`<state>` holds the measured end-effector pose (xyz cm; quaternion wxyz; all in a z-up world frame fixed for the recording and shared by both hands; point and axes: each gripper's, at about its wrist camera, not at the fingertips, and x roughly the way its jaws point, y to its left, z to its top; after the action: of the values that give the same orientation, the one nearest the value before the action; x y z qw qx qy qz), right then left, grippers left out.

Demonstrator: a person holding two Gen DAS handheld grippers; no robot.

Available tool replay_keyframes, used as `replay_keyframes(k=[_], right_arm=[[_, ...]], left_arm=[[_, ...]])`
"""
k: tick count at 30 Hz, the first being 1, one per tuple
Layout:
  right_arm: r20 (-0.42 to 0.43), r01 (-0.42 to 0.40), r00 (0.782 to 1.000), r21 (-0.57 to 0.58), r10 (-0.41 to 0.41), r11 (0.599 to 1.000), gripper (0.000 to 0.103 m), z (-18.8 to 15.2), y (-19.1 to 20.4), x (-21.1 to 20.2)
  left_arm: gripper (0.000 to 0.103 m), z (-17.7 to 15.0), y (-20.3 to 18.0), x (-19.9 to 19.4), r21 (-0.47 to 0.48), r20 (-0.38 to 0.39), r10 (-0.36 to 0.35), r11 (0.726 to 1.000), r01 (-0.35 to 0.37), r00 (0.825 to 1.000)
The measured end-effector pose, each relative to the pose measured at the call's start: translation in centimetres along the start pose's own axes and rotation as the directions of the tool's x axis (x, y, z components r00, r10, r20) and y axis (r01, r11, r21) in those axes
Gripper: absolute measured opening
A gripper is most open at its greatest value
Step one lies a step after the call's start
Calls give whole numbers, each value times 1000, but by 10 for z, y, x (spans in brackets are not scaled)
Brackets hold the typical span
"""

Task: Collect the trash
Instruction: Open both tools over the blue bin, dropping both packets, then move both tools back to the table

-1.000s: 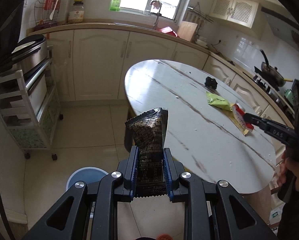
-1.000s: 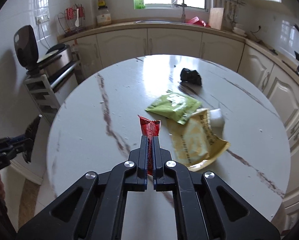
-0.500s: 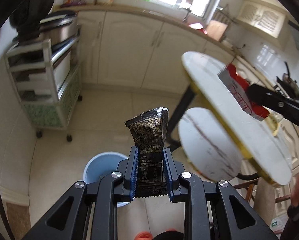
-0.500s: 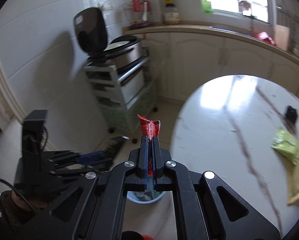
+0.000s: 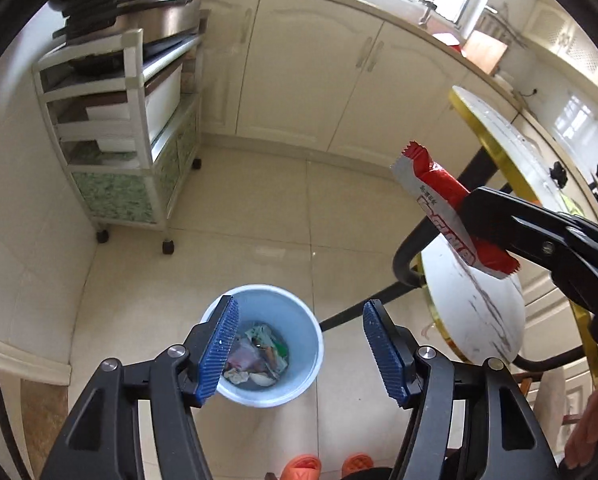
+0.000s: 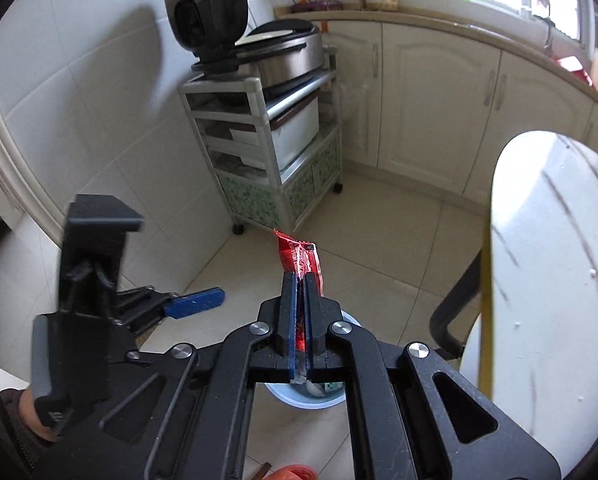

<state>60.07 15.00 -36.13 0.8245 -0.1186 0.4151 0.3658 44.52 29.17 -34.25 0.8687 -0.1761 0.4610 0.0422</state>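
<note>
Kitchen with cream cabinets, a tiled floor (image 5: 259,220) and a wheeled shelf cart (image 5: 127,140) against the wall; a round marble desk (image 5: 511,168) stands at the right of the left wrist view. A pale blue bin (image 5: 307,320) sits on the floor near the desk's edge, already holding crumpled wrappers (image 5: 259,352). The left gripper (image 5: 299,344) hangs above the bin's mouth; its jaws have just been opening and now stand wide with nothing between them. No dark wrapper can be made out for certain among the bin's contents. The right gripper (image 6: 299,320) is closed tightly on a red wrapper (image 6: 299,252), whose free end sticks out past the fingertips; in the left wrist view the same red wrapper (image 5: 439,204) hangs in the air off the desk's edge, well apart from the bin. In the right wrist view the bin (image 6: 339,400) shows only partly beneath the jaws.

Step in hand, as judged: the drop from the left side is done, and the red wrapper is on its way. The next move calls for bringing the right jaws over the bin's opening, clear of the left gripper, then parting them so the wrapper falls inside the rim.
</note>
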Motion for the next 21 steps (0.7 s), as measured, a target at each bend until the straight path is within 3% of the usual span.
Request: replay_keyframes(k=[6,7,11,14,21], right_arm=[[33,-27,999,18,26,999,7,-4,1,9],[36,-25,999,28,24,999,10,-4,0,9],[73,-31,997,63,26,998,40,-3,-3,0],[100,-36,995,83,27,996,42,-2,-4,-15],[199,10,980,97,-29,995,60,-3,-11,-78]], left_arm=[[62,-1,1,-10,-34,19,37,999,-37,999],[62,-5,5,-15,-35,27,42,999,-41,999],[64,-12,5,-35,-36,55,49,998,-47,997],[65,-17,-2,-53,-30,84,50,998,-47,995],[72,-29,-35,-100,12,170,40,999,-42,985]])
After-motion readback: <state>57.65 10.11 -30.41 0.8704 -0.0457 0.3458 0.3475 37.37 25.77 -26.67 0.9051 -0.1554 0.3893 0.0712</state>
